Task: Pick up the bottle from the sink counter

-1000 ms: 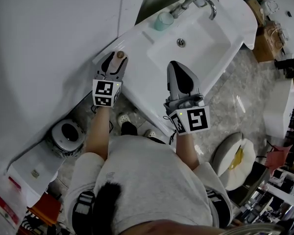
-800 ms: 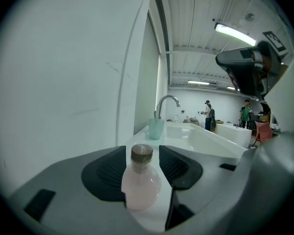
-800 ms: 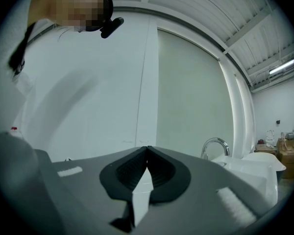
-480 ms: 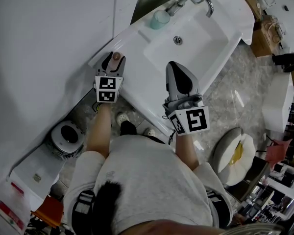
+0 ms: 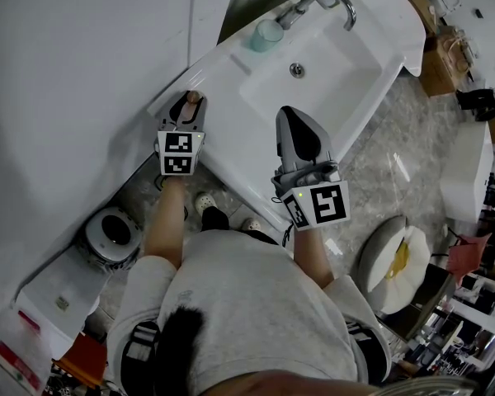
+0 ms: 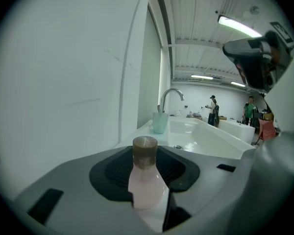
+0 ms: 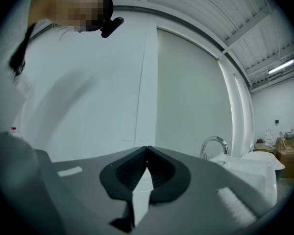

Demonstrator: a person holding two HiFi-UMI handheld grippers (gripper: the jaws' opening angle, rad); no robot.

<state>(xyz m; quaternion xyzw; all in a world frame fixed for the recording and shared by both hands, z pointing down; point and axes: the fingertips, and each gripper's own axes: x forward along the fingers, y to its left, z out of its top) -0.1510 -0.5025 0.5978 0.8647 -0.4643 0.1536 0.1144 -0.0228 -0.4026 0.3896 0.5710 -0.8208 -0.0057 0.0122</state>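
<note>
Our left gripper (image 5: 185, 108), its jaws just closing onto the bottle (image 6: 147, 185) upright between them, may lose that smooth, tapered body on lifting, while our right gripper (image 7: 147, 153) hangs clenched, empty.

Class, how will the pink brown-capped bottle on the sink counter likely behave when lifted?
The bottle is tall and narrow, so probably apt to tip if nudged. Its smooth, sloping shoulders may be slippery. It looks small, likely light; contents unseen.
</note>
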